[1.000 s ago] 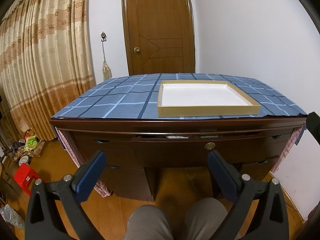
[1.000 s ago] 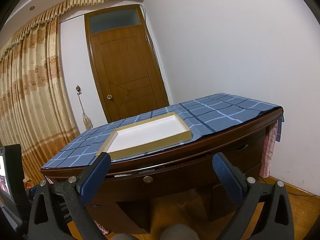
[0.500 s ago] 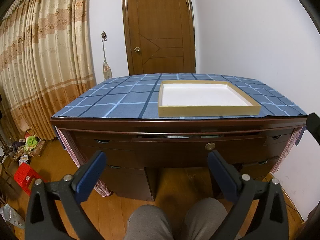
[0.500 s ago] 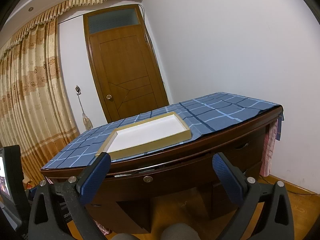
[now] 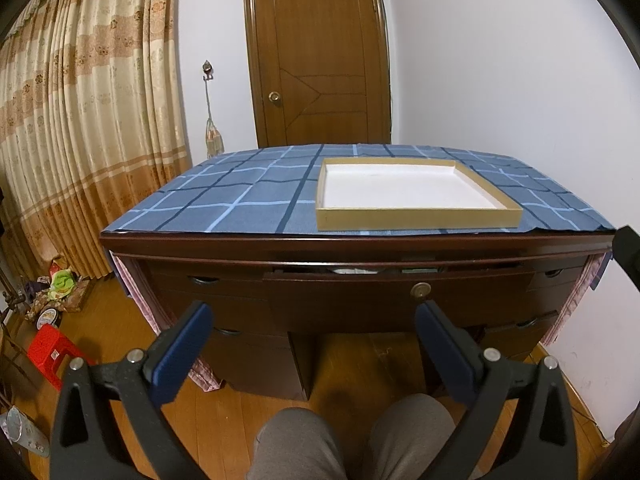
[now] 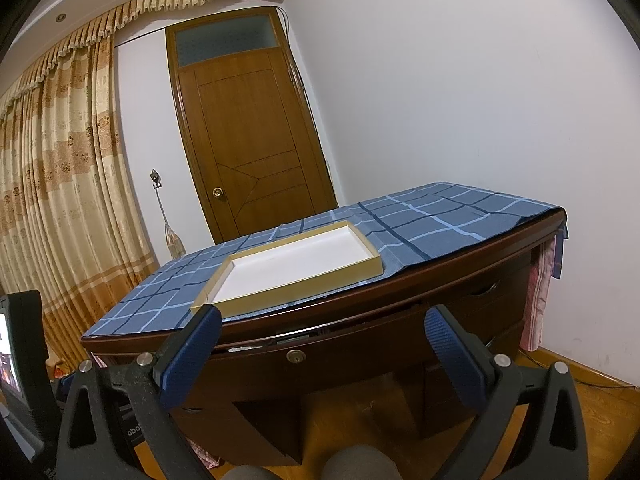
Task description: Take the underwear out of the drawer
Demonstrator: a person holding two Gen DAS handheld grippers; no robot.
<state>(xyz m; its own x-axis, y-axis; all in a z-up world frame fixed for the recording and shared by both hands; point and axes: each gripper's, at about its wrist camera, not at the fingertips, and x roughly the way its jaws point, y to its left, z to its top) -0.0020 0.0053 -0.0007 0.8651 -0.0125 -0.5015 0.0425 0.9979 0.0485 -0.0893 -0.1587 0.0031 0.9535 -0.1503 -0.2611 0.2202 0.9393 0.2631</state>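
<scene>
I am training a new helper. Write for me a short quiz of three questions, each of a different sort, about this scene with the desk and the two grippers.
1. True or false: the shallow tan cardboard tray with white inside holds folded clothes.
2. Multiple choice: the dark wooden centre drawer with round brass lock is A) fully shut, B) open a narrow crack, C) pulled out completely.
3. Fill in: the left gripper and the right gripper both have their blue-padded fingers ____.

Key: 1 false, it is empty; 2 B; 3 open, holding nothing.
</scene>
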